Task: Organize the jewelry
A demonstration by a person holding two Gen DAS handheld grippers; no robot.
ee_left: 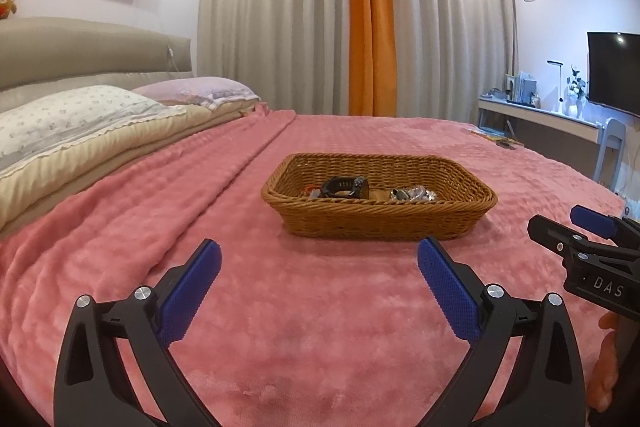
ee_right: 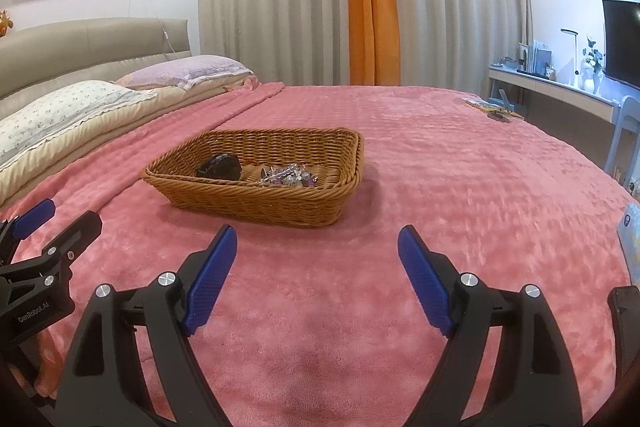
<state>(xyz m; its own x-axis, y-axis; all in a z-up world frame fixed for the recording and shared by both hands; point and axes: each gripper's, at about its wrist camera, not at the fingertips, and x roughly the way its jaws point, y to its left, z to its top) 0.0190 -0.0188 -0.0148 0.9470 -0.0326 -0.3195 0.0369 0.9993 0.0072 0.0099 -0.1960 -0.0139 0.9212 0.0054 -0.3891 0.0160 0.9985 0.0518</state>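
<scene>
A brown wicker basket [ee_left: 380,223] [ee_right: 256,203] sits on the pink blanket. Inside lie a black watch [ee_left: 346,187] [ee_right: 219,167] on the left and a heap of silvery, purple-tinted jewelry [ee_left: 414,195] [ee_right: 289,177] on the right. My left gripper [ee_left: 319,259] hovers open over the blanket, short of the basket, with nothing between its blue pads [ee_left: 190,293]. My right gripper [ee_right: 316,245] is open too and empty, nearer than the basket and to its right. Each gripper shows at the edge of the other's view.
Two pillows [ee_left: 76,119] and a padded headboard [ee_left: 92,55] line the left side of the bed. Small items [ee_right: 494,109] lie at the bed's far right corner. A desk [ee_left: 540,117] with a monitor stands on the right, before curtains [ee_left: 372,19].
</scene>
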